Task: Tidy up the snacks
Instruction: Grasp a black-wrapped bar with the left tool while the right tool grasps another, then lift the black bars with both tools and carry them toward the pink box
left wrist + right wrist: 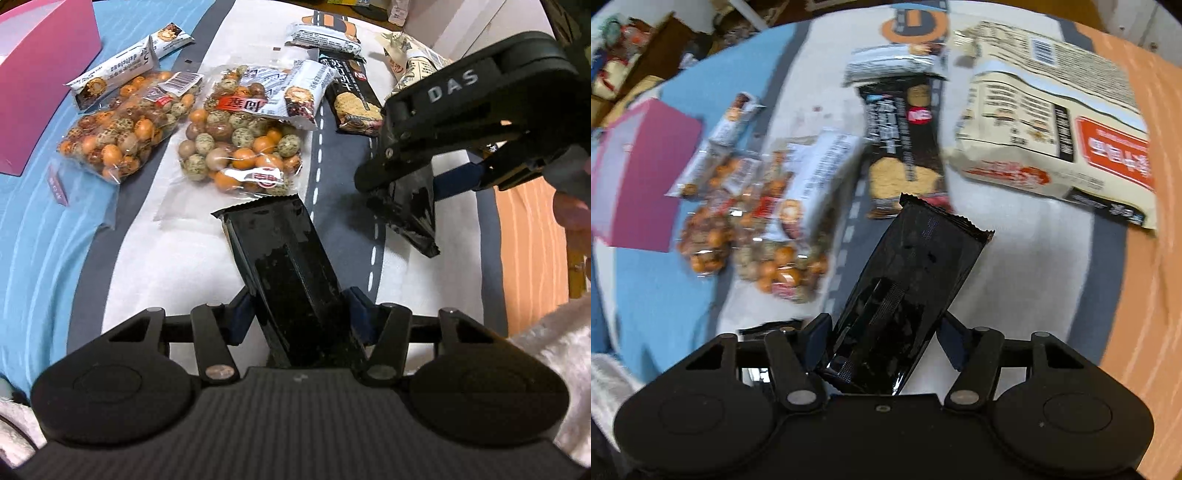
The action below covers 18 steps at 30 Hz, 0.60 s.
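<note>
The left gripper [301, 314] points forward and a little down over the mat [166, 266], its blue pads [240, 317] pressed on both sides of a black packet [284, 273], which sticks out ahead with its crimped end toward the egg bags. The right gripper [882, 339] is likewise clamped on a second black packet [908, 295], held tilted up and to the right; in the left wrist view that gripper [413, 184] comes in from the right edge, angled down and leftward, with its packet [413, 214] hanging clear of the mat. A bit of the person's hand [576, 214] shows behind it.

On the mat lie two clear bags of speckled eggs, one to the left [114, 129] and one nearer the middle [240, 147], with white bars [114, 77] beside and on top of them. A dark cracker pack [351, 96] lies beyond, near a cream bag [1052, 122] at the right. A pink box [40, 81] sits at the far left. The right wrist view is blurred.
</note>
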Motion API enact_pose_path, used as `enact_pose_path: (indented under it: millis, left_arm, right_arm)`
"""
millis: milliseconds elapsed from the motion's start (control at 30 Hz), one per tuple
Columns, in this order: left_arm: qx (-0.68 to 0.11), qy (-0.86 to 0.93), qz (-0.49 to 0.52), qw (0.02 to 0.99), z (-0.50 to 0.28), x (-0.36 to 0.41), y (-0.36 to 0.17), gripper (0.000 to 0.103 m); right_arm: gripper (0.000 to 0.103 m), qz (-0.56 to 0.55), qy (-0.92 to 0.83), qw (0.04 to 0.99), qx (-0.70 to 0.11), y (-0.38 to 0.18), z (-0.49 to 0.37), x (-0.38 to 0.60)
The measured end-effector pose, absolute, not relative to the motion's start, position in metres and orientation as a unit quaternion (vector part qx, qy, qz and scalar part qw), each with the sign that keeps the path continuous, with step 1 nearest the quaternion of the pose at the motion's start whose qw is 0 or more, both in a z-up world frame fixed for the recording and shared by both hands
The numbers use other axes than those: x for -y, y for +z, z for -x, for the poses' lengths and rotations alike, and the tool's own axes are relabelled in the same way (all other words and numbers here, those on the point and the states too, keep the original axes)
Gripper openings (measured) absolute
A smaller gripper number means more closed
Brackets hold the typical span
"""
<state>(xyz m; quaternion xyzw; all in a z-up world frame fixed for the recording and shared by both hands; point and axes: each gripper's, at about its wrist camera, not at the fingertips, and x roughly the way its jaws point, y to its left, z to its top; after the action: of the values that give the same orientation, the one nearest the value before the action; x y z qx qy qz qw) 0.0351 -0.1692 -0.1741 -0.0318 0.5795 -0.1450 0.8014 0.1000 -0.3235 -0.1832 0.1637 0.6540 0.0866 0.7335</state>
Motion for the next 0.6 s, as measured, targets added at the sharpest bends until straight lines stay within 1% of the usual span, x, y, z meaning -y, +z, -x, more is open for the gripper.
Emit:
enact_pose_path:
  millis: [67,133,167,233,267,300,433,467,500,533,567,600]
  left_arm:
    - [-0.580,-0.146,0.030,0.801,-0.032,0.168,-0.172,0.052]
    - [-0.575,-0.142,0.038,0.805,-0.031,0.164,-0.169,0.045]
    - [-0.573,-0.140,0.040,0.806,-0.030,0.162,-0.168,0.038]
    - [-0.569,-0.139,0.044,0.809,-0.027,0.159,-0.163,0.037]
    - [-0.568,-0.140,0.042,0.810,-0.031,0.158,-0.162,0.035]
    - [-0.566,-0.136,0.040,0.812,-0.031,0.158,-0.161,0.031]
    - [-0.570,-0.134,0.022,0.810,-0.035,0.159,-0.166,0.030]
    - [-0.575,-0.131,0.028,0.807,-0.036,0.158,-0.169,0.033]
    - [-0.578,-0.130,0.045,0.805,-0.036,0.156,-0.172,0.044]
    - [-0.579,-0.133,0.057,0.802,-0.037,0.155,-0.174,0.050]
    - [-0.581,-0.137,0.066,0.799,-0.037,0.155,-0.176,0.064]
    - [-0.580,-0.139,0.072,0.800,-0.036,0.155,-0.177,0.068]
  right_arm:
    - [0.067,-0.174,0.107,0.733,-0.649,-0.179,-0.098,0.320]
    - [0.067,-0.164,0.121,0.741,-0.640,-0.172,-0.093,0.315]
    - [0.067,-0.157,0.124,0.746,-0.635,-0.168,-0.090,0.312]
    - [0.067,-0.137,0.131,0.760,-0.622,-0.160,-0.085,0.306]
    - [0.067,-0.128,0.134,0.764,-0.618,-0.158,-0.083,0.304]
    - [0.067,-0.123,0.137,0.764,-0.618,-0.157,-0.082,0.303]
    - [0.067,-0.119,0.144,0.763,-0.619,-0.152,-0.080,0.300]
    - [0.068,-0.114,0.141,0.765,-0.618,-0.151,-0.079,0.299]
    - [0.068,-0.108,0.138,0.766,-0.619,-0.150,-0.078,0.298]
    - [0.068,-0.104,0.135,0.767,-0.619,-0.150,-0.077,0.297]
    - [0.068,-0.100,0.134,0.767,-0.620,-0.150,-0.077,0.297]
    - [0.068,-0.098,0.132,0.766,-0.621,-0.150,-0.077,0.296]
